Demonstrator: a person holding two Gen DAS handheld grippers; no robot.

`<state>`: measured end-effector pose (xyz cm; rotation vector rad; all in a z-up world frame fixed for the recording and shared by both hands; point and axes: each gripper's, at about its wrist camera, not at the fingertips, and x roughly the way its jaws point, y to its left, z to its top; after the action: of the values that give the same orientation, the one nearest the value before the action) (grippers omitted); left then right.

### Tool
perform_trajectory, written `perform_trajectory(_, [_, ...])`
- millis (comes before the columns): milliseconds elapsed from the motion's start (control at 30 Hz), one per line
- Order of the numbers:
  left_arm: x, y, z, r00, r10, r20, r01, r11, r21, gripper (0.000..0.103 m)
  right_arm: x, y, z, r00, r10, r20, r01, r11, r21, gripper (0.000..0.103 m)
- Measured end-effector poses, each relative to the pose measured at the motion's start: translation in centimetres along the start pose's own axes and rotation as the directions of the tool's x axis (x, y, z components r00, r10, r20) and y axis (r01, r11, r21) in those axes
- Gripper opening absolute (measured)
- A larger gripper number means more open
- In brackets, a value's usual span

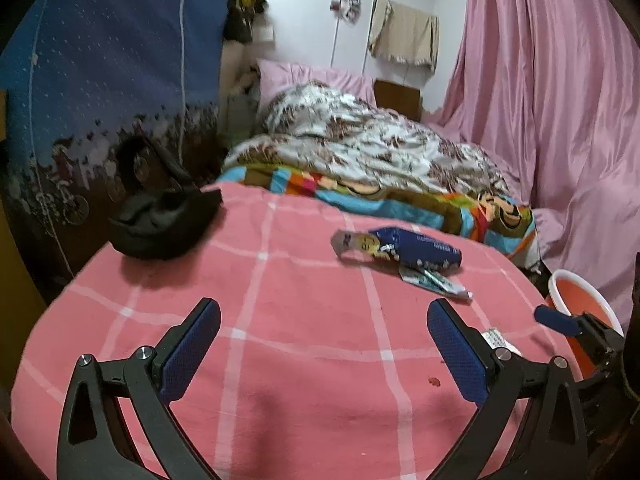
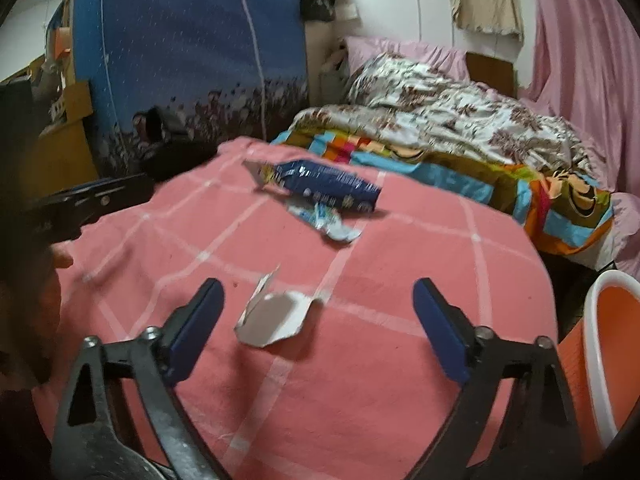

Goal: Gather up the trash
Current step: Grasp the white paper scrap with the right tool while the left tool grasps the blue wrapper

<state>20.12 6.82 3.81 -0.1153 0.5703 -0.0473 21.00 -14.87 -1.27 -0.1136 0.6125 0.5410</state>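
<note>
Right tongs (image 2: 318, 320) gape around a torn grey-faced cardboard scrap (image 2: 272, 322).

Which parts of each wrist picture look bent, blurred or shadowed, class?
Left wrist view: fisheye bends the pink checked blanket into a dome, the corners go black, and the black bag casts a soft shadow. Right wrist view: the same bulge, with slight blur on the blue wrapper and torn white paper.
</note>
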Motion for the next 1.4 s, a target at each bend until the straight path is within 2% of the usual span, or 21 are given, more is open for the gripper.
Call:
perform_trajectory(67, [0.6,-0.1,0.0,1.0,-0.012,-0.028,0.012,1.0,-0.002,0.101,0.4,0.3,-0.3,1.0,0.01,-0.029,-0.01,1.0,-0.008,0.08])
perform_trajectory(167, [1.3,-0.1,0.0,0.998,-0.039,-0.057,0.039,0.999,-0.008,0.098,0.8,0.7,-0.5,0.998,0.042,-0.055,-0.043,0.999,-0.015,0.069])
perform_trajectory(200, [1.6,-0.2,0.0,0.996,-0.056,-0.069,0.056,0.998,-0.011,0.095,0.9,0.8,-0.5,0.996,0.059,-0.061,-0.06,0.998,-0.02,0.065])
perform_trajectory(233, [1.8,-0.3,0.1,0.994,-0.072,-0.079,0.071,0.997,-0.013,0.093,1.0,1.0,-0.6,0.995,0.07,-0.068,-0.072,0.997,-0.031,0.055])
perform_trajectory(267, [2.0,-0.3,0.2,0.992,-0.09,-0.088,0.089,0.996,-0.016,0.086,1.1,1.2,-0.6,0.995,0.071,-0.072,-0.074,0.996,-0.04,0.047])
perform_trajectory(333, [2.7,-0.6,0.4,0.985,-0.124,-0.116,0.122,0.992,-0.025,0.078,1.2,1.5,-0.5,0.995,0.065,-0.076,-0.069,0.996,-0.06,0.039])
perform_trajectory(367, [3.0,-0.7,0.5,0.983,-0.134,-0.126,0.131,0.991,-0.028,0.072,1.3,1.4,-0.5,0.995,0.067,-0.076,-0.071,0.996,-0.061,0.031])
perform_trajectory(433, [3.6,-0.9,0.7,0.977,-0.163,-0.139,0.158,0.986,-0.049,0.071,1.2,1.0,-0.4,0.994,0.08,-0.074,-0.083,0.995,-0.047,0.019])
perform_trajectory(500, [4.1,-1.1,1.2,0.973,-0.183,-0.139,0.175,0.982,-0.071,0.07,1.1,0.4,-0.1,0.994,0.086,-0.065,-0.088,0.996,-0.025,0.017])
perform_trajectory(667, [5.5,-1.4,2.4,0.968,-0.206,-0.142,0.191,0.975,-0.112,0.064,0.9,-2.0,0.8,0.999,0.019,-0.033,-0.018,1.0,0.024,0.016])
perform_trajectory(833, [7.8,-1.2,3.9,0.96,-0.24,-0.142,0.207,0.955,-0.213,0.063,1.0,-5.3,1.9,0.999,-0.052,-0.003,0.052,0.994,0.1,0.016])
perform_trajectory(1000, [9.8,-1.0,5.2,0.954,-0.264,-0.143,0.215,0.932,-0.292,0.063,1.6,-7.6,3.2,0.997,-0.077,0.028,0.072,0.984,0.165,0.016])
perform_trajectory(1133, [10.7,-0.9,5.7,0.953,-0.267,-0.143,0.213,0.927,-0.31,0.063,2.3,-7.9,3.9,0.996,-0.086,0.028,0.08,0.982,0.172,0.016])
perform_trajectory(1267, [11.5,-0.8,5.8,0.947,-0.286,-0.146,0.223,0.914,-0.339,0.049,2.9,-7.8,4.2,0.996,-0.083,0.015,0.079,0.983,0.167,0.016])
perform_trajectory(1400, [11.9,-0.2,5.7,0.939,-0.31,-0.147,0.232,0.89,-0.393,0.035,3.1,-8.0,4.1,0.997,-0.08,0.011,0.077,0.983,0.168,0.016])
